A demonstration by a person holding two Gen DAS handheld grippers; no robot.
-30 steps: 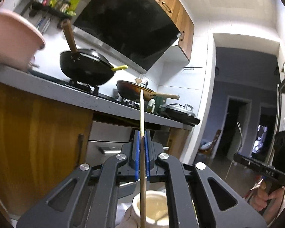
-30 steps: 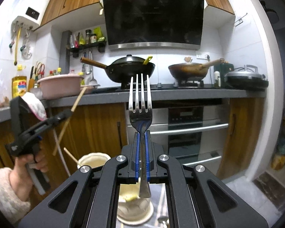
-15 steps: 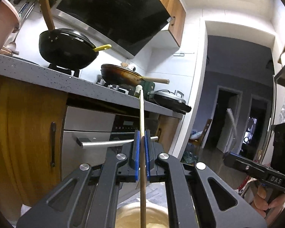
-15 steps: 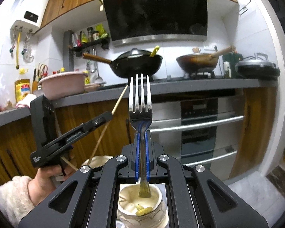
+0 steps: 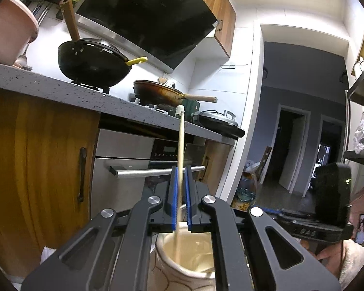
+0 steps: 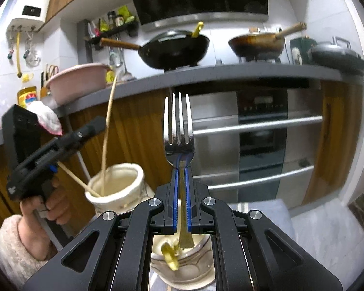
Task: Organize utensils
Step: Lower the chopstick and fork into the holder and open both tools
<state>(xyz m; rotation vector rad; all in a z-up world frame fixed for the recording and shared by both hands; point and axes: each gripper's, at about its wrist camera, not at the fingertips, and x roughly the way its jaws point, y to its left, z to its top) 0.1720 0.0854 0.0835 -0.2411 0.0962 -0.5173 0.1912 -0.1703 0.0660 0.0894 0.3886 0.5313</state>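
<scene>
Count, both views: two grippers — left gripper [image 5: 180, 201] and right gripper [image 6: 181, 201]. One fork [image 6: 178, 131]. Two chopsticks — one upright [image 6: 108, 131], one leaning [image 6: 76, 180]. Two ceramic holders — far-left one [image 6: 119, 189], near one [image 6: 182, 264]. Two woks on the counter [image 6: 230, 72] — black wok [image 6: 174, 51], brown wok [image 6: 256, 43]. One pink basin [image 6: 77, 81].

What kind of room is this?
A home kitchen, most likely: a black wok sits on the stove at the grey countertop, a built-in oven is below, and a range hood hangs above.
</scene>
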